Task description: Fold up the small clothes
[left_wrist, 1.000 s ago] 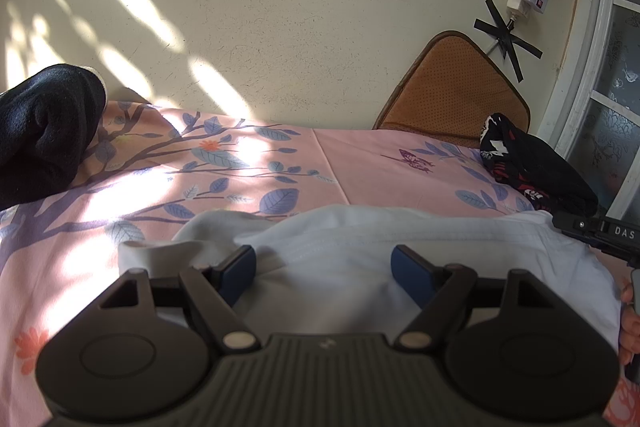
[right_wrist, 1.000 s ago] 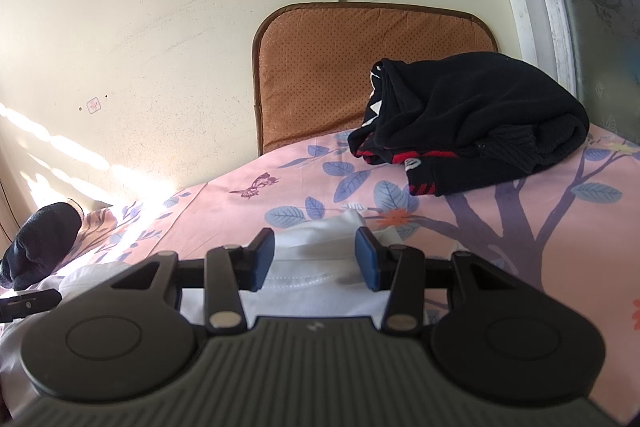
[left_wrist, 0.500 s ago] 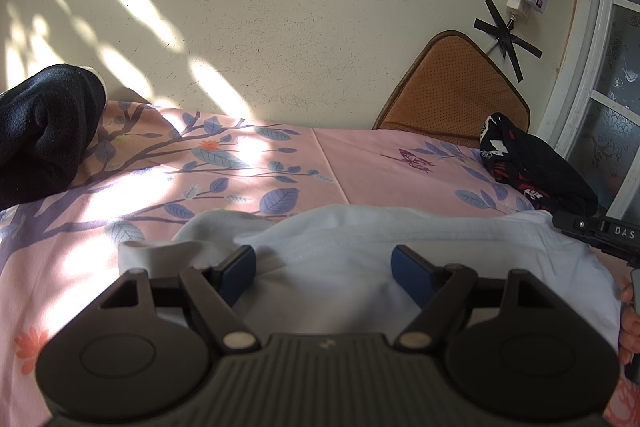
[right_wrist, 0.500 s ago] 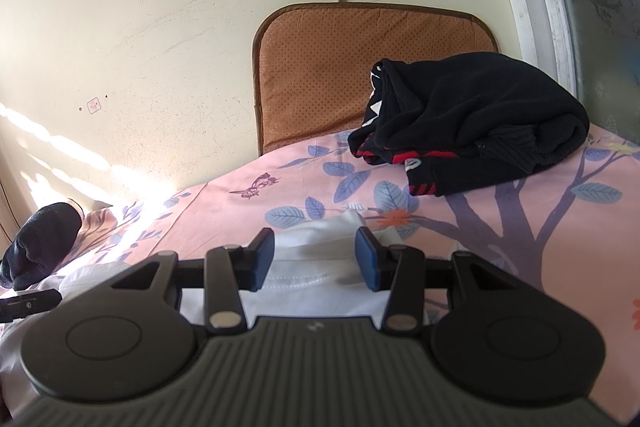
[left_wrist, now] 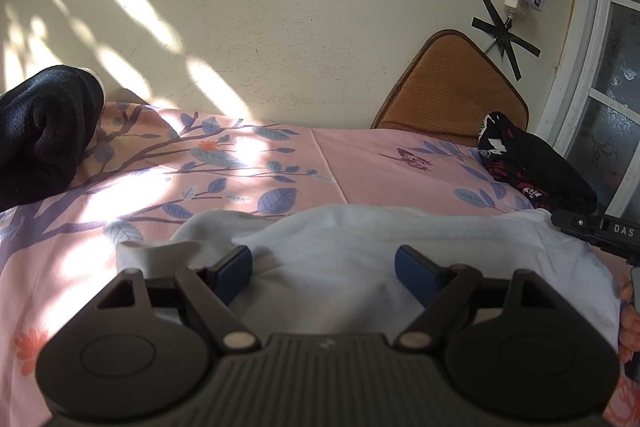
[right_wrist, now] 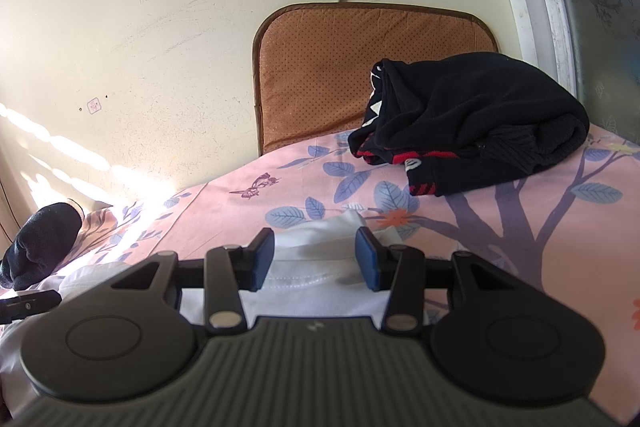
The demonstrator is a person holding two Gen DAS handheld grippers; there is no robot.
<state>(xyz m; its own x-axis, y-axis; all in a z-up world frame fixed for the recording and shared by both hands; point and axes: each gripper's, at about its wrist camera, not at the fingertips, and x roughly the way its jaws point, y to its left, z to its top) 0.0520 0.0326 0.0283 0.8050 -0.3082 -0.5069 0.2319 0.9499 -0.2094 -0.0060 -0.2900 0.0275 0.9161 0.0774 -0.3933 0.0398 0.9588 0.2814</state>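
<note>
A: Where's the white garment (left_wrist: 360, 267)?
B: Flat on the pink sheet (left_wrist: 200, 179), btwn both grippers.
A: Left gripper (left_wrist: 323, 269)?
B: Jaws wide apart & opening, cloth under them, nothing pinched.
A: Right gripper (right_wrist: 315, 255)?
B: Approx half open over the collar edge; pads not pressing it.

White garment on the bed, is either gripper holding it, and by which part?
No hold shows: left gripper jaws are opening over the white garment; right gripper jaws straddle it.
</note>
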